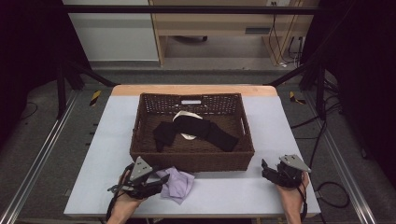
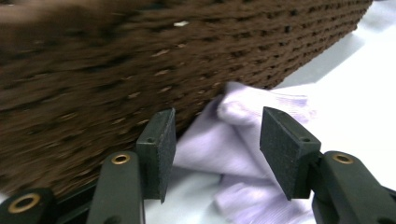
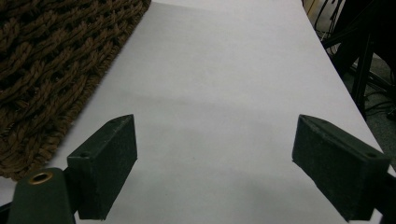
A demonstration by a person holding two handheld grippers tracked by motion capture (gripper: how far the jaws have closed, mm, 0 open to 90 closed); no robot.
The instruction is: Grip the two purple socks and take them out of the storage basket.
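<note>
While our left tongs (image 2: 217,154) stand wide open, the pale lilac cloth (image 2: 243,144) lies right between and just past their two black pads, and neither pad presses on it, so nothing is held. From the high view, the left tongs (image 1: 164,179) sit at the near left of the bench (image 1: 224,196), with the lilac cloth (image 1: 177,184) crumpled just beyond their tips, towards the right. This cloth rests on the bench, touching or nearly touching the near wall of the brown woven basket (image 1: 191,161). It is bunched, so we cannot tell a clear long axis.

Our right tongs (image 3: 212,172) are also open and empty, looking along bare bench beside the basket's wall. In the high view the right tongs (image 1: 265,169) sit well apart from the cloth, so our left hand is clearly nearer. Inside the basket lie a black garment (image 1: 196,130) and something white (image 1: 184,115) beneath it.
</note>
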